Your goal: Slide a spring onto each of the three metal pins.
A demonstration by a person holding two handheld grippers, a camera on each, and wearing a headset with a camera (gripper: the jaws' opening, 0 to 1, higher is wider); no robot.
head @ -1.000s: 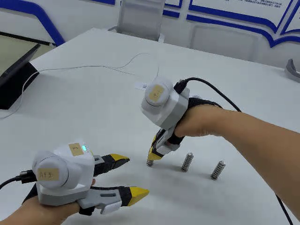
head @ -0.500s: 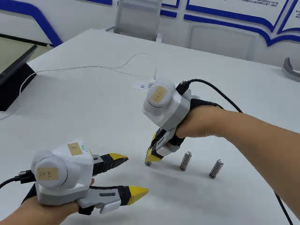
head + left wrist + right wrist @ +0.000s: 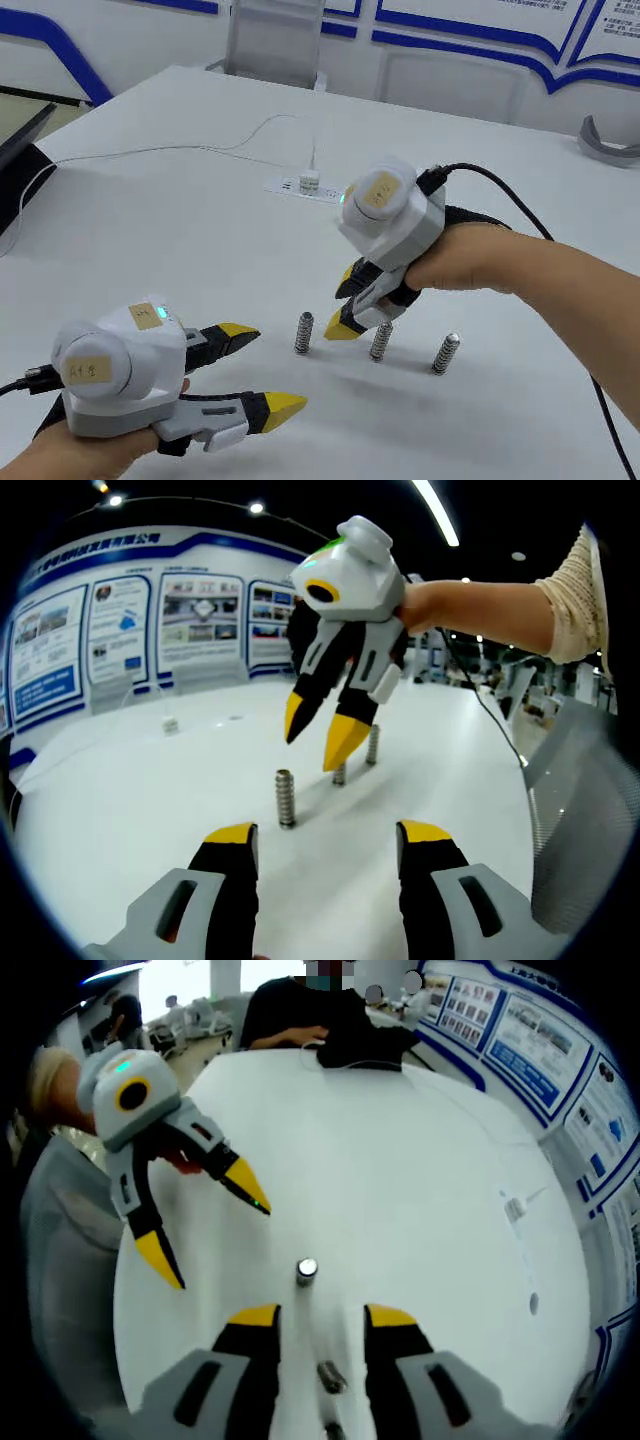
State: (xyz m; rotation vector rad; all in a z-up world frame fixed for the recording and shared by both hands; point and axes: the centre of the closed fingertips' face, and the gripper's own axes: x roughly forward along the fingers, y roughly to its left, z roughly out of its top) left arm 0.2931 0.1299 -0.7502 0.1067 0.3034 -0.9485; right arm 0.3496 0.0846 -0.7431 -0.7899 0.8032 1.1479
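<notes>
The white counter [image 3: 180, 230] is carrying everything. The right gripper [image 3: 345, 305] is hovering above it with its jaws pointing down and parted, gripping nothing, and their tips are hanging just above the gap between two springs. The left gripper [image 3: 262, 367] is sitting low near the counter's front edge, its jaws spread wide and empty, aiming toward the springs. A white power strip [image 3: 300, 186] is lying farther back. Three springs are standing upright in a row on their pins: the left spring [image 3: 304, 333], the middle spring [image 3: 380, 341] and the right spring [image 3: 445, 353].
</notes>
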